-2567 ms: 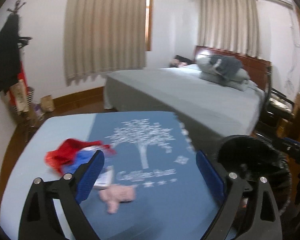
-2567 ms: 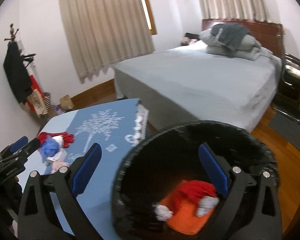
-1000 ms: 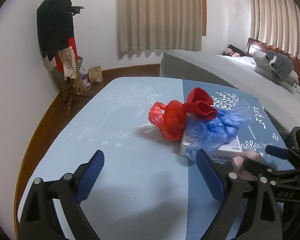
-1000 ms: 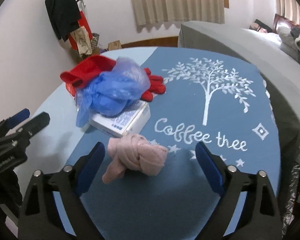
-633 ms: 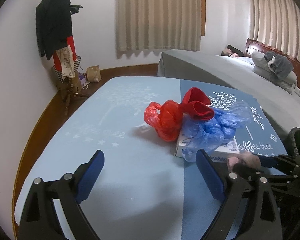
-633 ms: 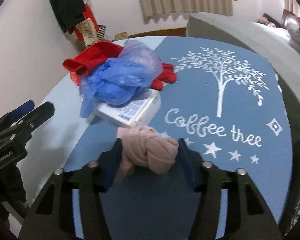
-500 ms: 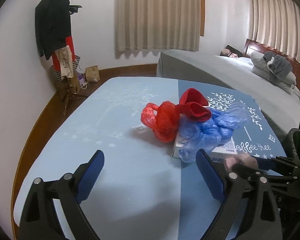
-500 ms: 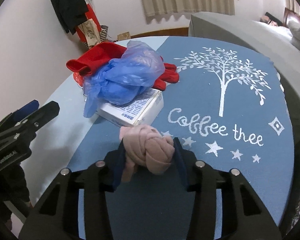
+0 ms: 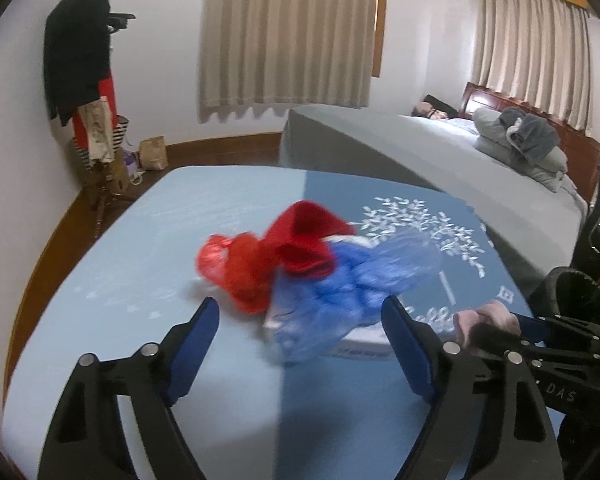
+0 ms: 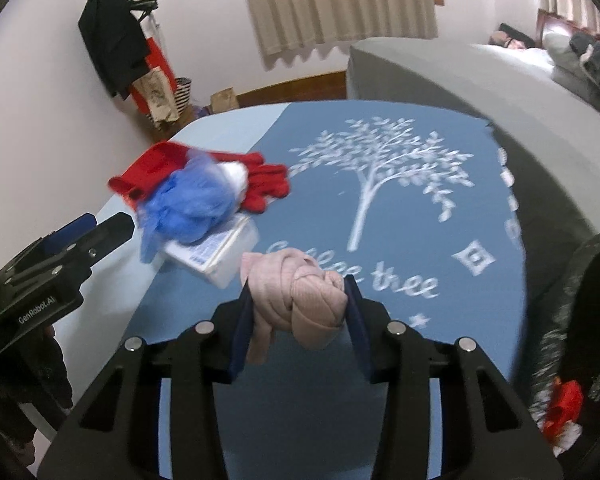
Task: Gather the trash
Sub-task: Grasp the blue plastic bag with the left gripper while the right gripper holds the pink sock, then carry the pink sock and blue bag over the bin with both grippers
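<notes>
A pink knotted cloth (image 10: 300, 300) hangs just above the blue tablecloth (image 10: 400, 264) with my right gripper (image 10: 298, 288) shut on it. It also shows in the left wrist view as a pink lump (image 9: 488, 318) at the right. My left gripper (image 9: 300, 306) points at the pile on the table and its jaws are closing. A blue plastic bag (image 9: 352, 288) and a red plastic bag (image 9: 240, 268) lie just ahead of its fingers, and the pads touch neither. A red glove (image 10: 264, 184) and a white box (image 10: 224, 252) are part of the pile.
A black-lined trash bin (image 10: 580, 320) stands at the table's right edge with red and white scraps (image 10: 564, 404) inside. A grey bed (image 9: 440, 152) lies beyond the table. A coat rack (image 9: 88, 80) and a paper bag (image 9: 152, 152) stand by the far wall.
My right gripper has shut on the pink cloth and raised it off the table. My left gripper has moved closer to the pile, and its jaws have narrowed a little.
</notes>
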The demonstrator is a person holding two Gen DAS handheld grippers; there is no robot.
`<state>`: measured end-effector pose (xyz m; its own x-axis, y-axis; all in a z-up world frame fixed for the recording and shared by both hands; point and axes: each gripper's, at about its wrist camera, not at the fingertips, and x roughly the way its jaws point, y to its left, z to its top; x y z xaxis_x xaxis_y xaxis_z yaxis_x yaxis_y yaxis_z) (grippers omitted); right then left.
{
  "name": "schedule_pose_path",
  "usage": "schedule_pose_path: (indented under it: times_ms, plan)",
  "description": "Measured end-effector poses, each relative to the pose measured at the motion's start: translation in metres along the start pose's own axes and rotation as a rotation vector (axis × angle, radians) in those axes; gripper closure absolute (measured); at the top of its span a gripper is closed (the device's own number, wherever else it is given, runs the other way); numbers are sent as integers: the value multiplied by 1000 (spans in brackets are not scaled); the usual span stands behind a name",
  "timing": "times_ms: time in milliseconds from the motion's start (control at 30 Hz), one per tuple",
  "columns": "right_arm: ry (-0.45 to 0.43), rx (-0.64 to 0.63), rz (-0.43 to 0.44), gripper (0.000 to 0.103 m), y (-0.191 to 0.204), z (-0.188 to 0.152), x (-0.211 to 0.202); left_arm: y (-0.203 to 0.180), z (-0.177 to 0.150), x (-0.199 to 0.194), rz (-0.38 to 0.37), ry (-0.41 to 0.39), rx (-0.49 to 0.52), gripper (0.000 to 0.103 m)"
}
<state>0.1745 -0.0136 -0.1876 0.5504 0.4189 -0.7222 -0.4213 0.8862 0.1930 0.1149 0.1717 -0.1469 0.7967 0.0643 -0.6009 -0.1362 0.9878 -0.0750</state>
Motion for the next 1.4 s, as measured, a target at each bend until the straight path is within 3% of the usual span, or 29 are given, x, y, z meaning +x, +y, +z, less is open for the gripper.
schedule_pose_path:
  times_ms: [633, 900, 1067, 1400]
  plan:
    - [-25, 43, -24, 62, -29, 1, -10, -38, 13, 57, 10, 51, 24, 23]
    - [-30, 50, -25, 62, -28, 1, -12, -43, 7, 52, -22, 48, 45, 48]
    - [-40, 52, -26, 62, -27, 2, -16, -42, 8, 44, -55, 41, 47, 72]
    - [-62, 58, -28, 62, -29, 5, -30, -47, 2, 15, -107, 19, 42, 80]
